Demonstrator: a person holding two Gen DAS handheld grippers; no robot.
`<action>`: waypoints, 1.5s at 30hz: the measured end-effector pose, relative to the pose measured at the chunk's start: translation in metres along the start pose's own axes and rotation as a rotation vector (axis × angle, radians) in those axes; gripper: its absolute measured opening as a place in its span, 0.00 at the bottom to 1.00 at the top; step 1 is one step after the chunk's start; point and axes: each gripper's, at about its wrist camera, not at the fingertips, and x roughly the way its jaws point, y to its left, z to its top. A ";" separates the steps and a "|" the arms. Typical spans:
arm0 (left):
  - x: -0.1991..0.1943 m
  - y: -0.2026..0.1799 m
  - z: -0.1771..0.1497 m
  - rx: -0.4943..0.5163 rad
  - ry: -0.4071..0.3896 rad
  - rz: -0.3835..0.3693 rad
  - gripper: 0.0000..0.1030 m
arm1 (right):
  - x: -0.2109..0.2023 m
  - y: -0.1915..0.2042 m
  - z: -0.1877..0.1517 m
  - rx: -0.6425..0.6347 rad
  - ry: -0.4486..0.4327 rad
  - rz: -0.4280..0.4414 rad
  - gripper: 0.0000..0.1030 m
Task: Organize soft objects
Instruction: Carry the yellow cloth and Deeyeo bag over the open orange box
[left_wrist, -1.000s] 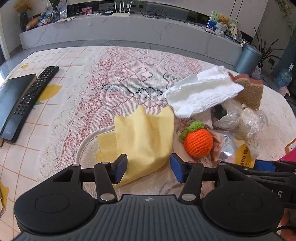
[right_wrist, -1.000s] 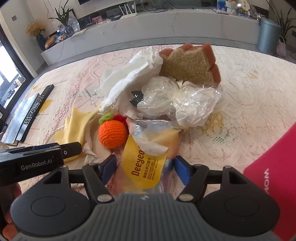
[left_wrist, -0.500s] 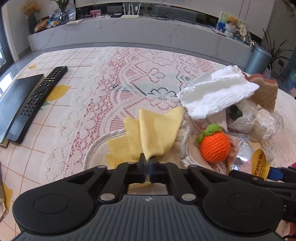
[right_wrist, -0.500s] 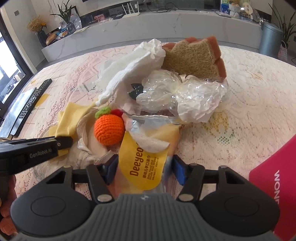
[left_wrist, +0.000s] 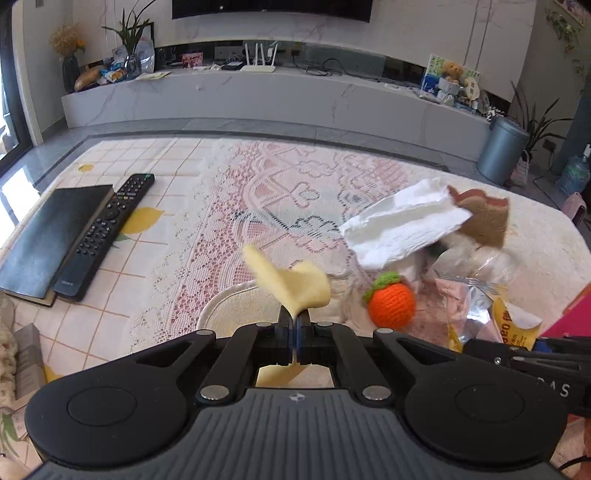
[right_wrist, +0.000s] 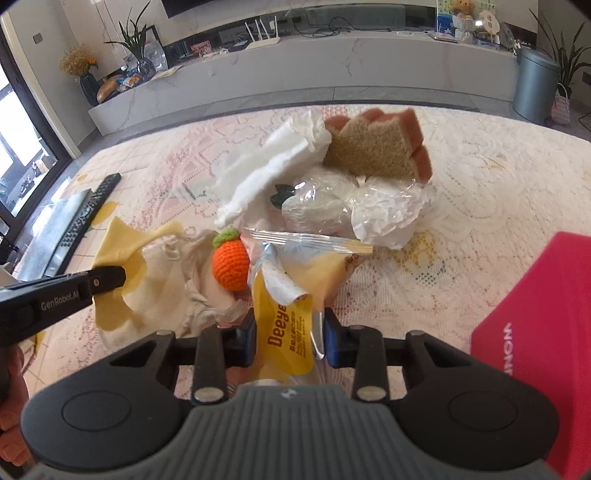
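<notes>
1. Left gripper (left_wrist: 294, 325) clamped tight on yellow cloth (left_wrist: 291, 286) — lower centre, cloth standing upward.
2. Right gripper (right_wrist: 288, 338) part-closed, straddling snack packet (right_wrist: 288, 314) — grip uncertain; packet's long axis toward upper frame.

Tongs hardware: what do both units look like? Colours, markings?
Both are matte black with a ribbed grey centre plate, two round side lobes and silver pivot screws. The right tongs have blue pads. The left tongs look all black from their own camera; their side reads "GenRobot.AI" in white in the right view. No cables or sleeves visible.
</notes>
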 end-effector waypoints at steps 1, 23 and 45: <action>-0.009 -0.002 -0.001 0.003 -0.009 -0.007 0.01 | -0.008 0.000 0.000 0.000 -0.008 0.006 0.33; -0.163 -0.088 -0.040 0.180 -0.204 -0.288 0.01 | -0.224 -0.044 -0.061 0.063 -0.234 0.128 0.33; -0.128 -0.306 -0.039 0.411 -0.088 -0.673 0.01 | -0.308 -0.244 -0.080 0.164 -0.255 -0.191 0.34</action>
